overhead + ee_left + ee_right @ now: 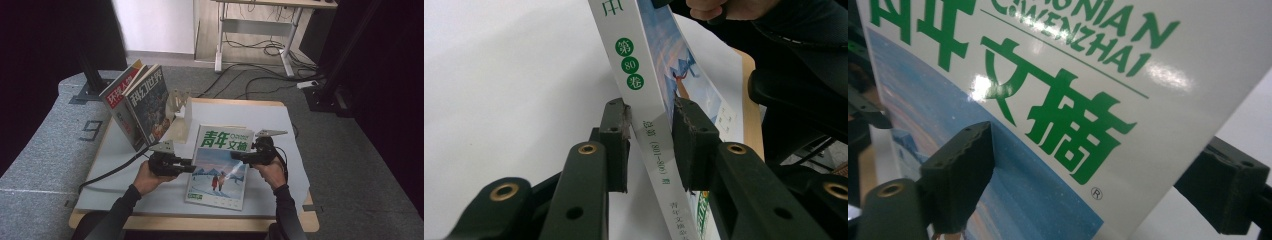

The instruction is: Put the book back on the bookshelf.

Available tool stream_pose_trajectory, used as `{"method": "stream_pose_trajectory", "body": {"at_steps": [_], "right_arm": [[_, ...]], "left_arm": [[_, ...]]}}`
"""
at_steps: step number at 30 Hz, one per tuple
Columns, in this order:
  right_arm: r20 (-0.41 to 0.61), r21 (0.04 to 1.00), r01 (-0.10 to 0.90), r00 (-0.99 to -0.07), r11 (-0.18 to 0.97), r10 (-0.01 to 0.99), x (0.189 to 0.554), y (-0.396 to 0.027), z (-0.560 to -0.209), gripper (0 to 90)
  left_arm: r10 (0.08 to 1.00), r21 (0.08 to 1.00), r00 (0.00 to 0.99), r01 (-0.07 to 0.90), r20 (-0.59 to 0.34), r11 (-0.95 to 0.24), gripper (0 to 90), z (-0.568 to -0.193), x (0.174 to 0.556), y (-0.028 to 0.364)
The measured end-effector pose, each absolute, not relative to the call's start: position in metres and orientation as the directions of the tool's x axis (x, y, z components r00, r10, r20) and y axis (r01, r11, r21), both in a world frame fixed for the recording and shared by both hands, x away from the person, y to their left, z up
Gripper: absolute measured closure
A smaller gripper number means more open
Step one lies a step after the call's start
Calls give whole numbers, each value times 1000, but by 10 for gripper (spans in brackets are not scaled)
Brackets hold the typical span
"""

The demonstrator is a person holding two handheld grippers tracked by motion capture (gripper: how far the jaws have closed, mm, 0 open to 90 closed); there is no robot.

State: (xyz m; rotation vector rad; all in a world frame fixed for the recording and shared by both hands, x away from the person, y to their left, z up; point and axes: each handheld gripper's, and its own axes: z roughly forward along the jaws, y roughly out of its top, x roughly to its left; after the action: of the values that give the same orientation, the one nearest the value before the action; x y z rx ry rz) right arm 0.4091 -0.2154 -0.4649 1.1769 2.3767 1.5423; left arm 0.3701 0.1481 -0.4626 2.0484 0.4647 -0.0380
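A magazine (pixel 220 175) with a green title and a snowy blue cover picture lies on the white table (pixel 285 125) in front of the person. My left gripper (pixel 192 168) is shut on its spine edge at the left. In the left gripper view the two pads (pixel 616 130) clamp the white spine (pixel 629 60), which carries green dots. My right gripper (pixel 235 159) reaches over the magazine's right edge with its jaws open. In the right gripper view one fingertip (pixel 963 170) hovers over the cover (pixel 1073 75) and the other stands off past the edge, neither pressing.
Two other magazines (pixel 145 102) stand leaning at the back left of the table, beside a light wooden stand (pixel 181 102). A black cable (pixel 112 172) trails left from my left gripper. Beyond the table are a desk frame (pixel 260 30) and floor cables.
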Motion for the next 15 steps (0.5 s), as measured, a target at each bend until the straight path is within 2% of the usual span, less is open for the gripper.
{"method": "stream_pose_trajectory", "body": {"at_steps": [5,8,10,13,15], "right_arm": [[336,805,561,-698,191,632,408,-219,-461,392],[353,810,565,-683,157,640,408,-225,-458,585],[360,816,561,-684,141,634,407,-227,-456,682],[341,831,537,-697,144,631,403,-227,-451,784],[322,840,521,-703,150,635,401,-225,-446,818]], "left_arm": [[306,833,926,342,-221,-434,691,-462,371,148],[307,832,925,344,-223,-434,691,-462,372,149],[308,830,924,348,-226,-435,689,-463,373,149],[311,827,921,358,-236,-433,688,-463,374,149],[310,826,920,362,-240,-431,688,-464,375,149]]}}
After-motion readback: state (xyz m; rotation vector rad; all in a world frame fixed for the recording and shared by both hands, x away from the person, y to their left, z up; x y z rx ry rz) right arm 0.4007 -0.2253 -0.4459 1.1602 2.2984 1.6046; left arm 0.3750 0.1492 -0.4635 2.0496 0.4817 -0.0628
